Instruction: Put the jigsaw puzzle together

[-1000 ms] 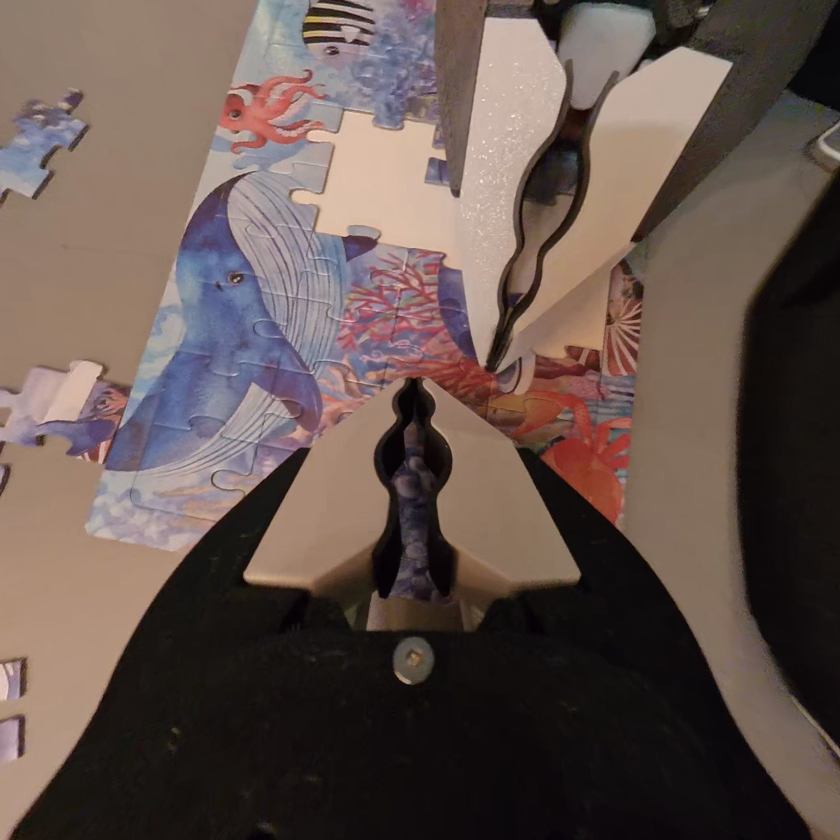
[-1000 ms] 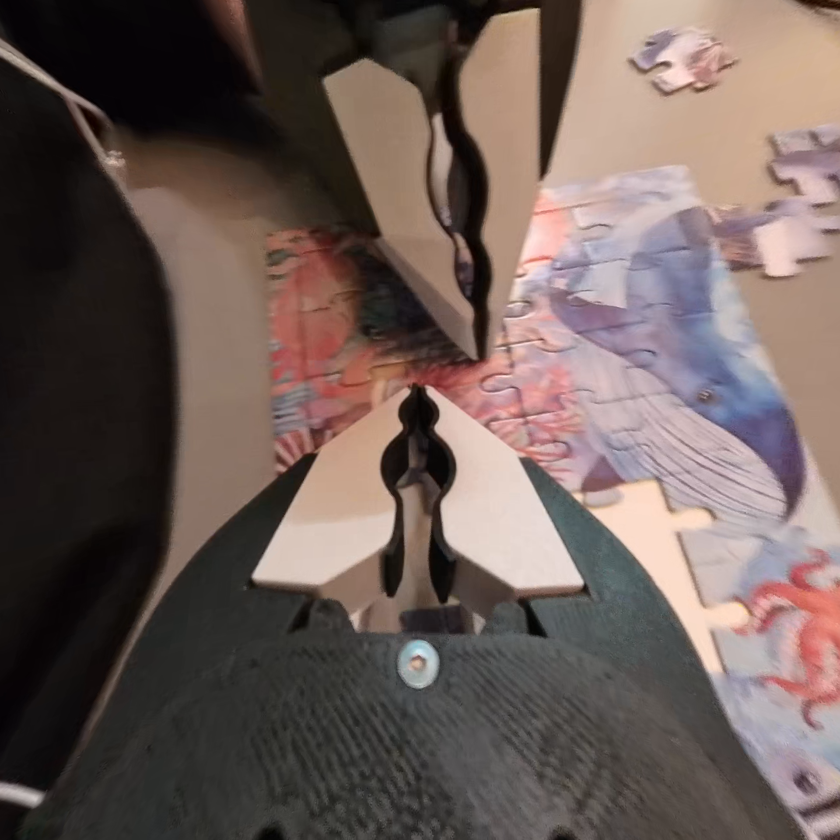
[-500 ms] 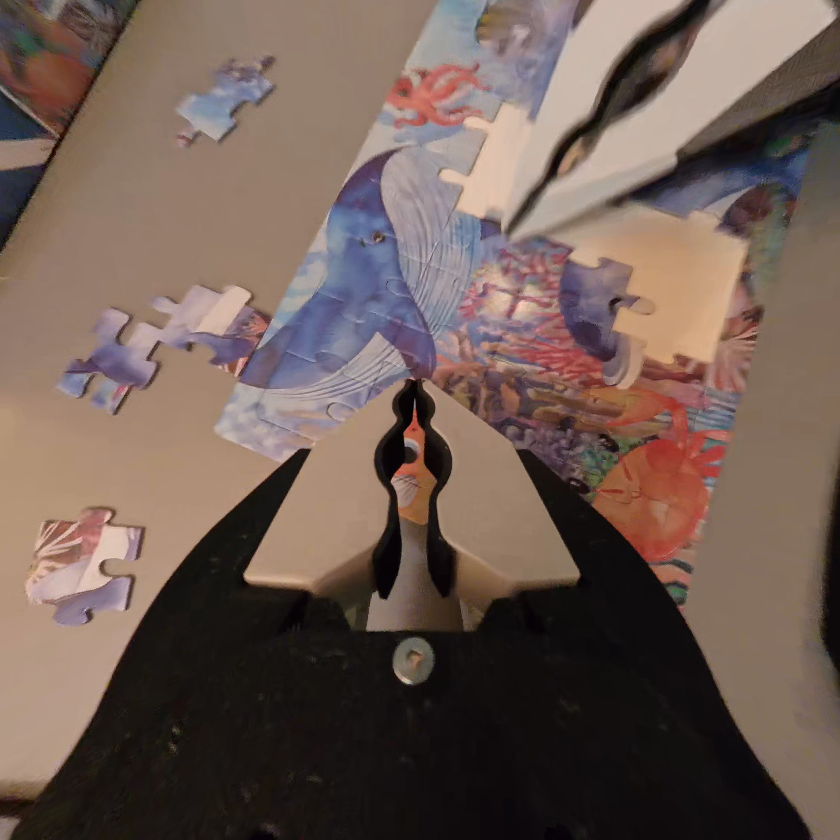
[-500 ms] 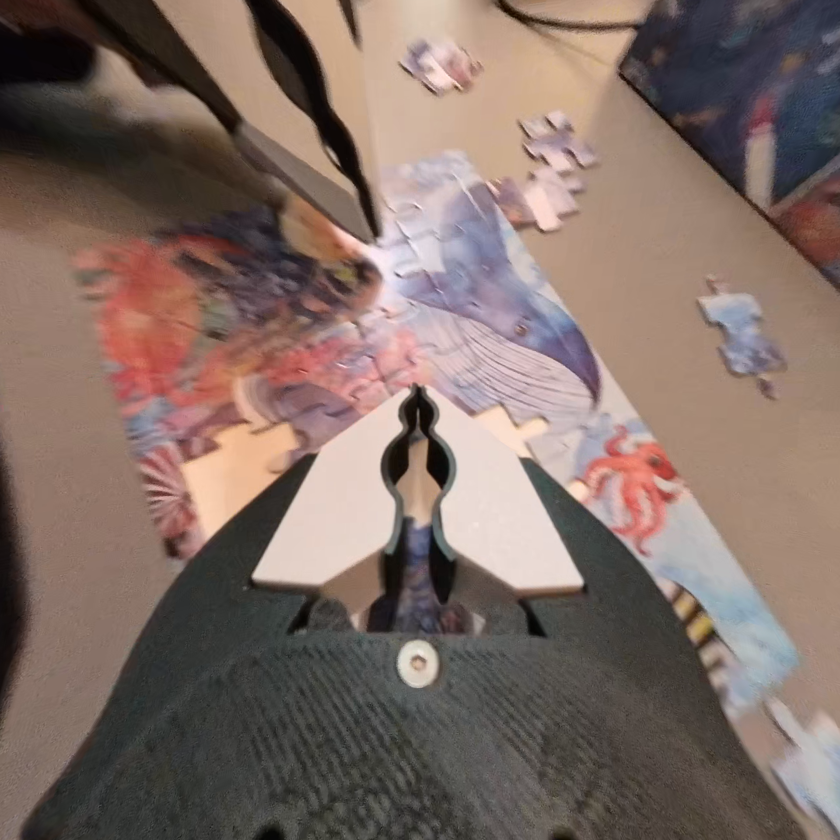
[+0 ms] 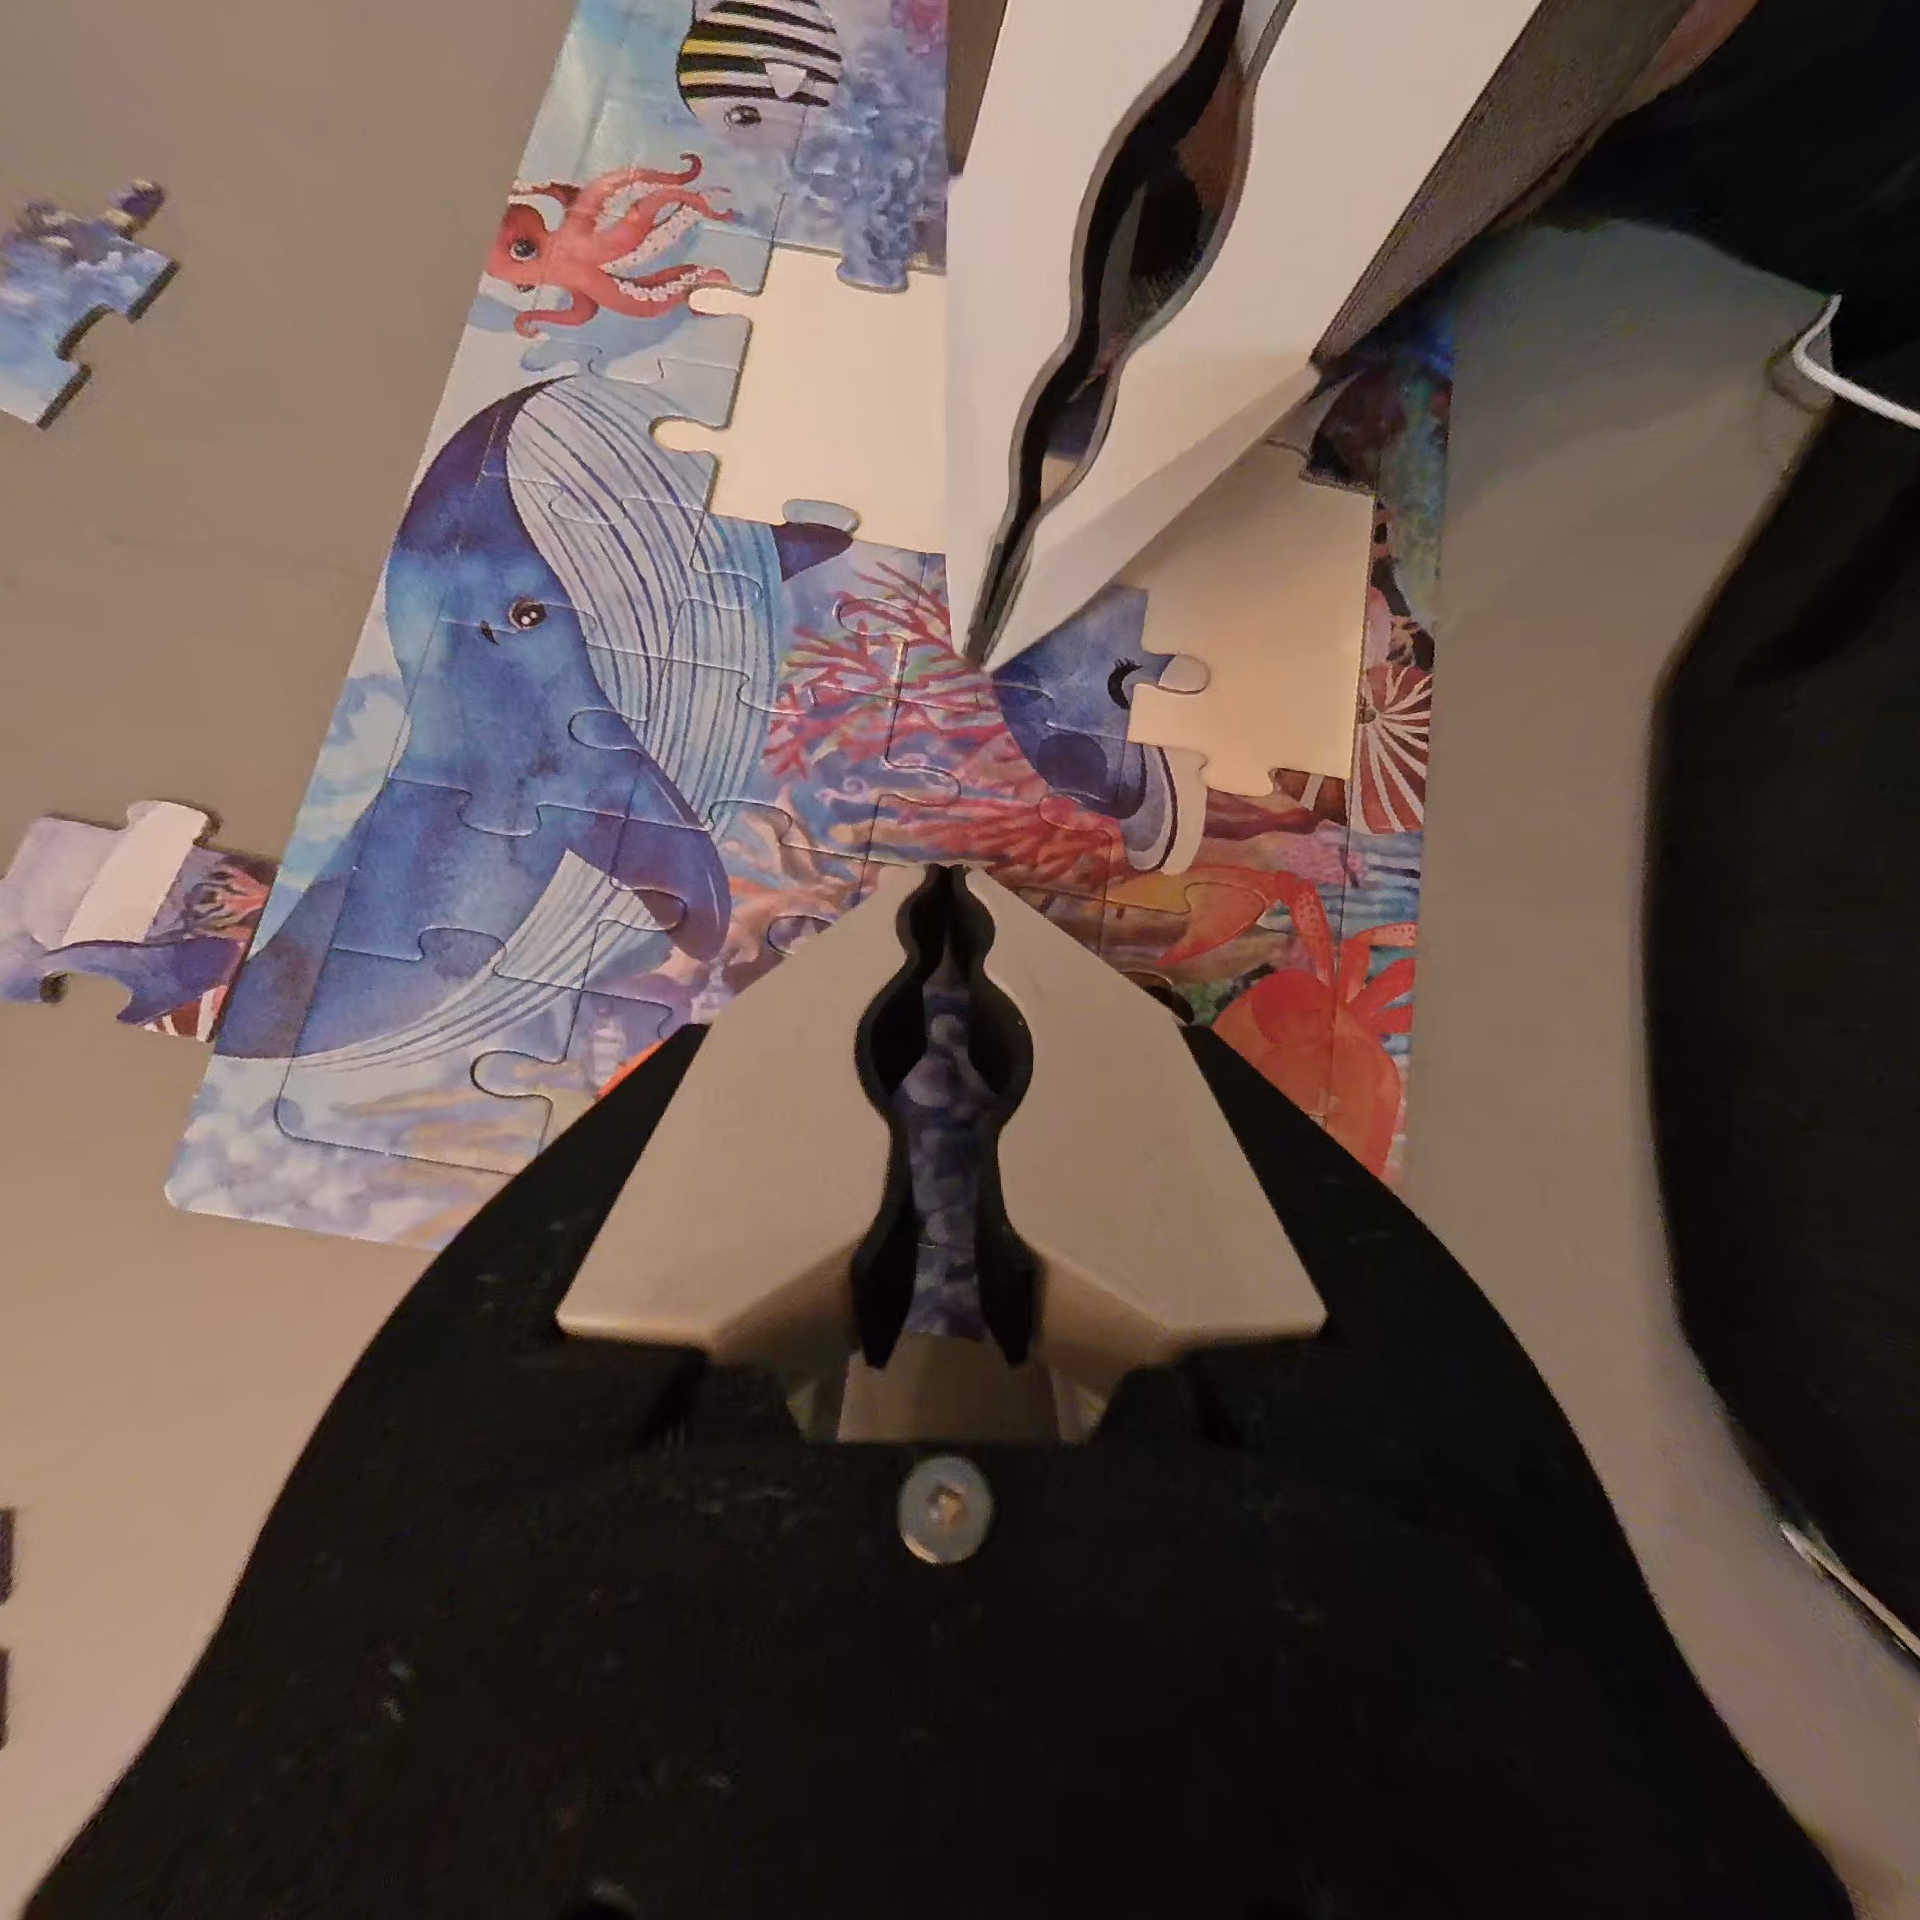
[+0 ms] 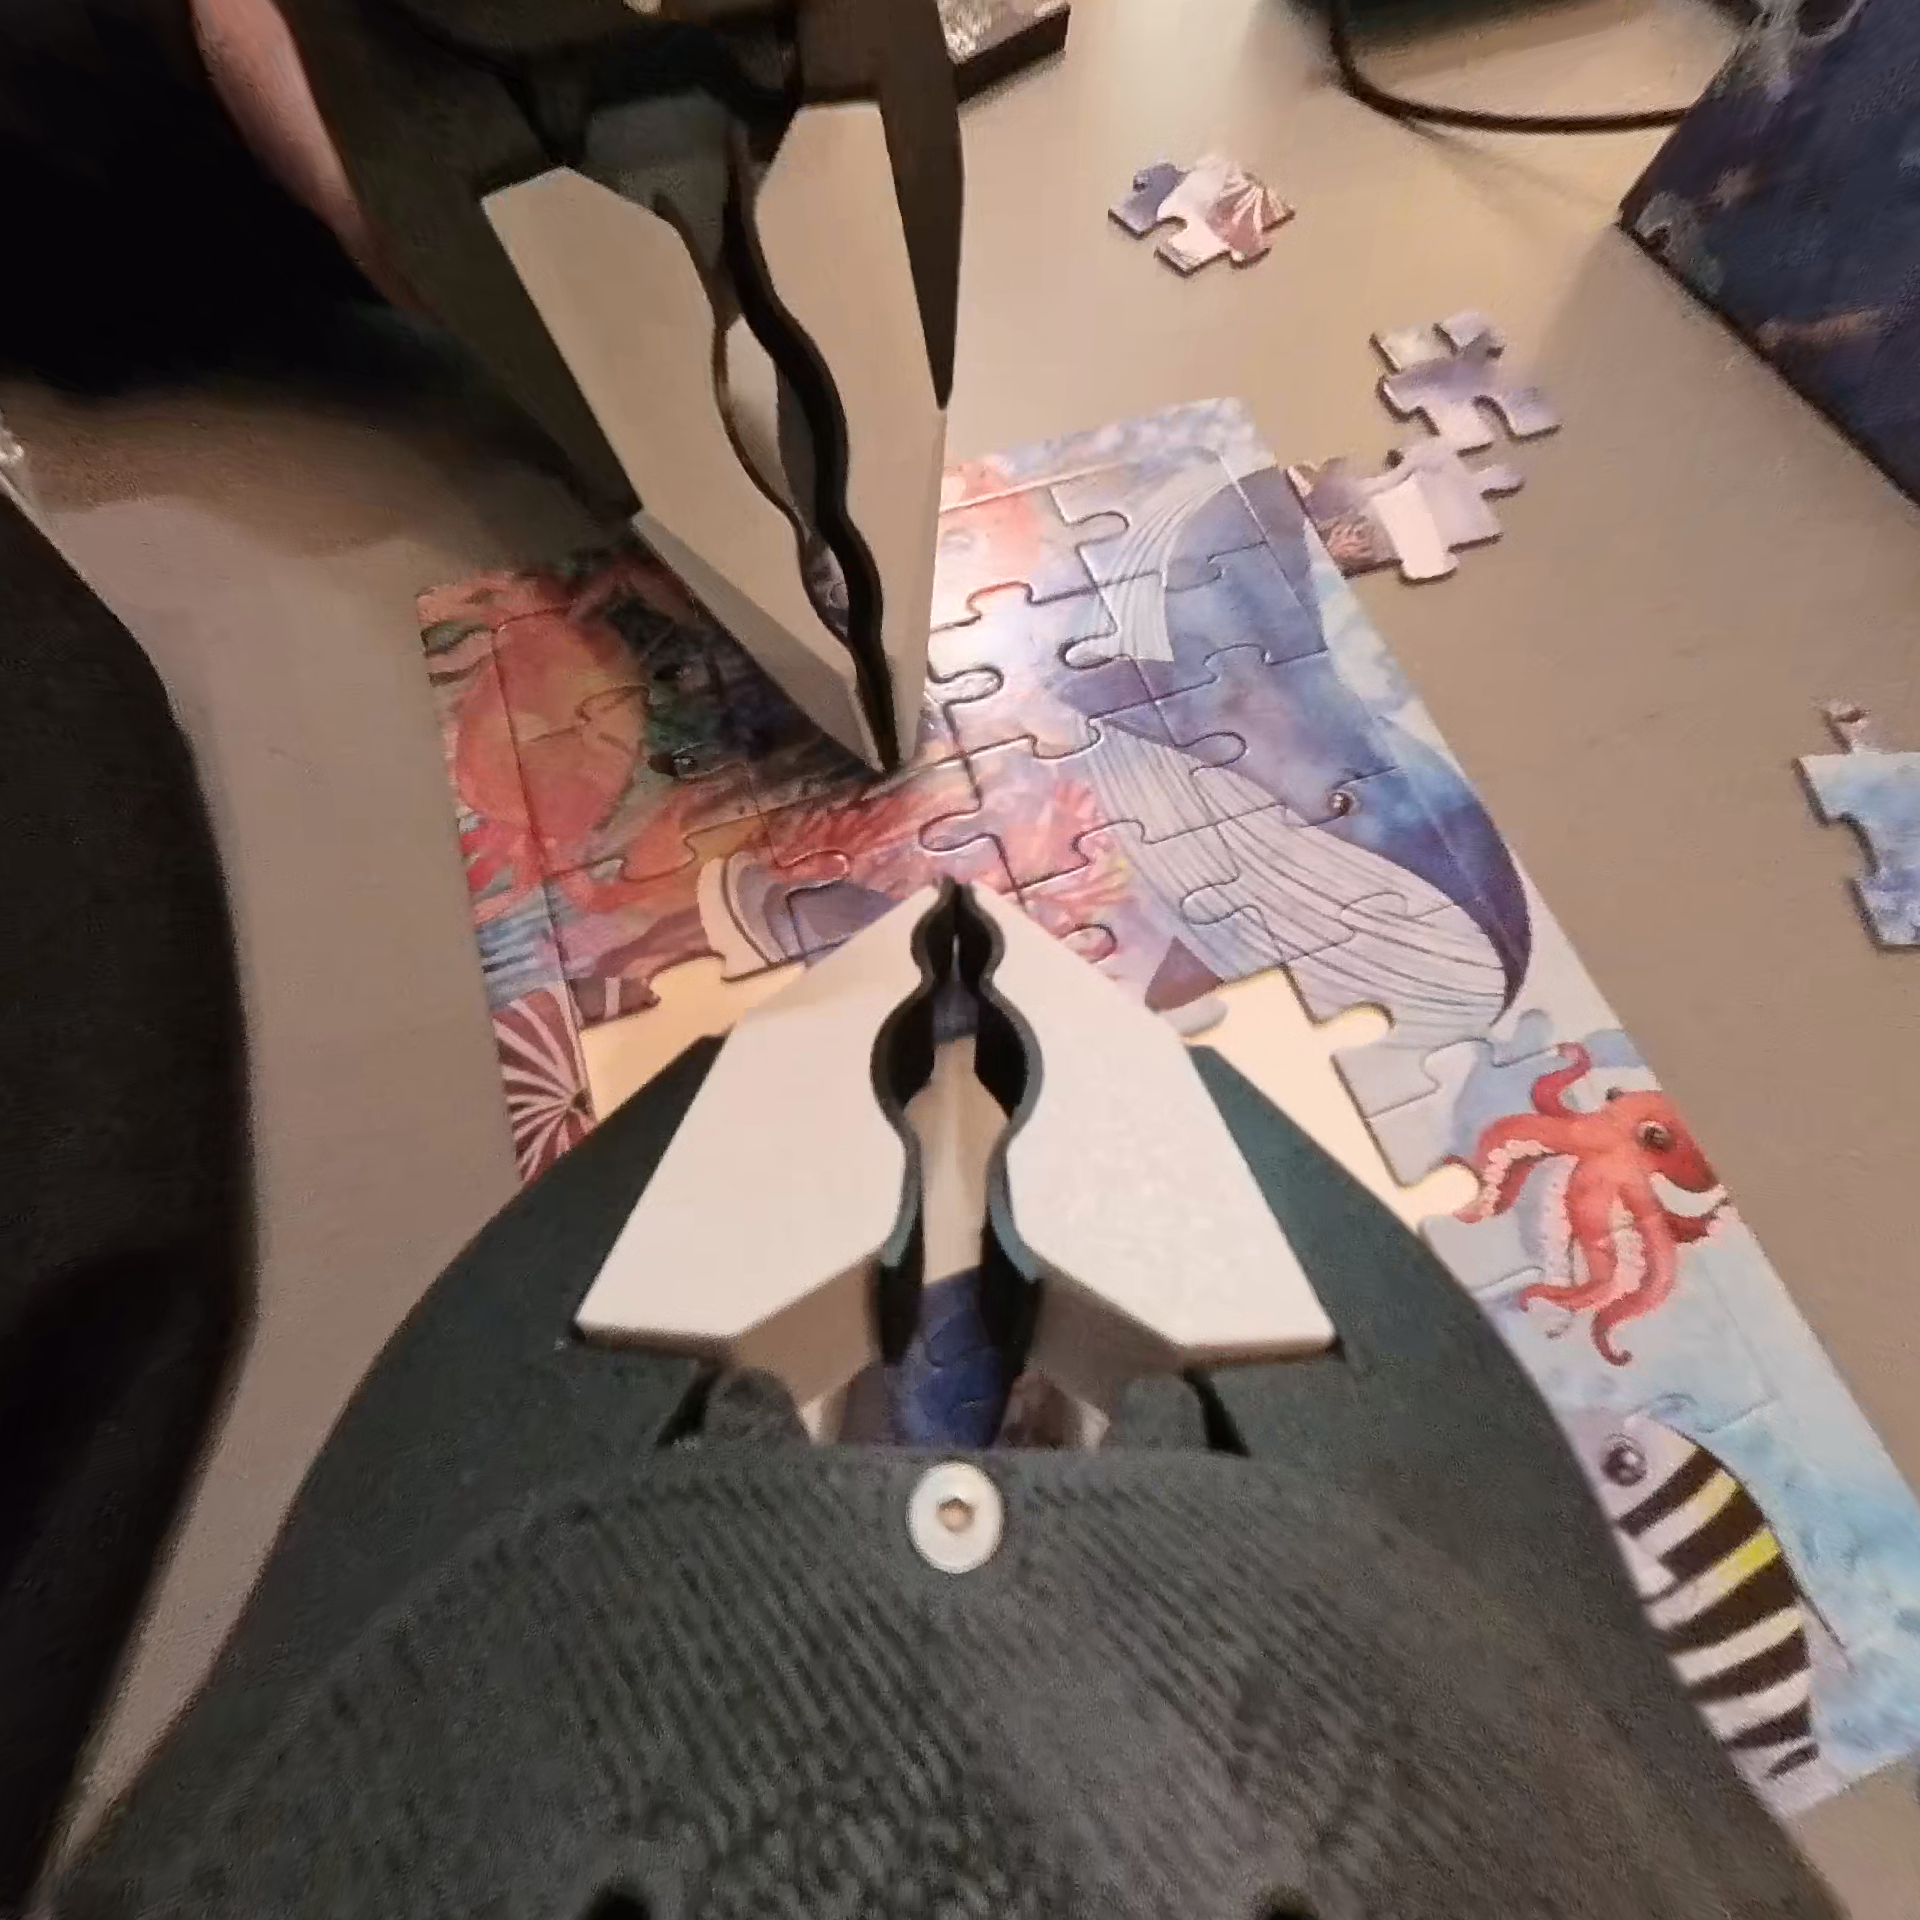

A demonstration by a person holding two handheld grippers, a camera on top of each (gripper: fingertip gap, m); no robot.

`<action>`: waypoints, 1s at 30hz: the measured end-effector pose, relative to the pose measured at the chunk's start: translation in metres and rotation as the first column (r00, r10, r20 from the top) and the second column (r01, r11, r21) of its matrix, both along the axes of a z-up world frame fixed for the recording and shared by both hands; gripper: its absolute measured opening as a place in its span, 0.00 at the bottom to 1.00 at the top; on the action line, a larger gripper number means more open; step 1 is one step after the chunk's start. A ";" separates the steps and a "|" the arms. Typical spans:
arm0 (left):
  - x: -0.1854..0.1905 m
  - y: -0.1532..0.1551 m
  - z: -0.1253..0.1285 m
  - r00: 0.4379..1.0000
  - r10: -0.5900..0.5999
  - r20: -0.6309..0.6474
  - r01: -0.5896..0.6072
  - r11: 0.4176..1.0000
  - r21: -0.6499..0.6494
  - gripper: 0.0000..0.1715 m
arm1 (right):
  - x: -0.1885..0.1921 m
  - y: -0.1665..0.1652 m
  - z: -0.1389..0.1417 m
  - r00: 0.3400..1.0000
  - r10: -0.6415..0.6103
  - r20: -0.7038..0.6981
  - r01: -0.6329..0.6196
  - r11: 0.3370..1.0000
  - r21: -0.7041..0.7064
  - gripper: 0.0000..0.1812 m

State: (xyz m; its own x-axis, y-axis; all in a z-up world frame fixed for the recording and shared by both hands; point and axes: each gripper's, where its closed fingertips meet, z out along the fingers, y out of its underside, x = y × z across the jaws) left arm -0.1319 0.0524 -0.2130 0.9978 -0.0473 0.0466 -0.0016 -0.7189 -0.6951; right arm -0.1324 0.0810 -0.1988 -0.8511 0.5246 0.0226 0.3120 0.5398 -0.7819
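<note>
The jigsaw puzzle (image 5: 499, 727) lies flat on the tan table, showing a blue whale, a red octopus (image 5: 603, 249), a striped fish and a crab. Two cream gaps stay open in it, one beside the whale's head (image 5: 831, 395) and one near the right edge (image 5: 1268, 623). My left gripper (image 5: 945, 878) is shut and empty, its tips down on the coral area. My right gripper (image 5: 982, 649) comes in from above, shut and empty, tips close to the left one's. In the right wrist view the right gripper (image 6: 954, 894) faces the left gripper (image 6: 883, 758) over the puzzle (image 6: 1299, 748).
Loose pieces lie on the table beside the puzzle (image 5: 73, 281) (image 5: 114, 914), and in the right wrist view (image 6: 1200, 213) (image 6: 1465, 390) (image 6: 1870, 852). A dark blue box (image 6: 1818, 208) and a cable (image 6: 1455, 104) are at the back. A person's dark clothing (image 5: 1818, 935) borders the table. From either gripper's tips it is about 9 cm to the puzzle (image 6: 1299, 748). Look for it in the left wrist view (image 5: 523, 686) too. Between my right fingertips and the red octopus (image 5: 603, 249) there is roughly 12 cm. Look for it in the right wrist view (image 6: 1591, 1175) too.
Half a second ago both grippers were lifted and tilted back from the puzzle. Now both are down again, tips nearly meeting over the coral area, both still shut.
</note>
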 end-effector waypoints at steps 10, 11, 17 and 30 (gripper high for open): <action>-0.006 -0.001 0.005 0.999 0.034 0.008 -0.034 0.999 0.021 0.00 | 0.019 -0.013 -0.008 0.991 0.113 0.073 -0.113 0.994 0.000 0.00; -0.006 -0.001 0.008 1.000 0.031 0.005 -0.031 0.999 0.035 0.00 | 0.021 -0.016 -0.003 0.991 0.127 0.045 -0.126 0.992 -0.014 0.00; -0.007 -0.004 0.008 0.999 0.028 -0.030 -0.027 0.999 0.018 0.00 | 0.008 -0.005 -0.007 0.999 0.042 0.014 -0.043 0.998 0.043 0.00; -0.122 -0.080 0.070 0.869 0.496 0.006 -0.467 0.815 0.343 0.00 | -0.042 0.238 0.049 0.707 -0.653 -0.270 0.648 0.752 -0.123 0.00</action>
